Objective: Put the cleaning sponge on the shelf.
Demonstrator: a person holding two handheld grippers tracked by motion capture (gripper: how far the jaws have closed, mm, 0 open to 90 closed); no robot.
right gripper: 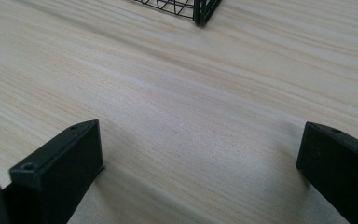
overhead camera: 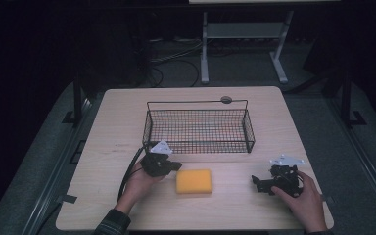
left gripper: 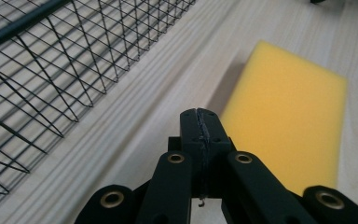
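A yellow sponge (overhead camera: 194,181) lies flat on the wooden table (overhead camera: 122,127), near the front. Just left of it my left gripper (overhead camera: 177,166) is held in a hand, its tips close to the sponge's upper left corner. In the left gripper view the two jaws (left gripper: 200,119) are pressed together with nothing between them, and the sponge (left gripper: 284,116) lies just beyond to the right. My right gripper (overhead camera: 257,183) rests low at the front right, pointing left toward the sponge. Its jaws (right gripper: 200,154) stand wide apart over bare wood.
A black wire basket (overhead camera: 198,127) stands in the middle of the table behind the sponge; its mesh wall (left gripper: 51,70) runs along my left gripper's left, and one corner (right gripper: 200,9) lies ahead of the right gripper. A small round disc (overhead camera: 226,100) sits behind the basket.
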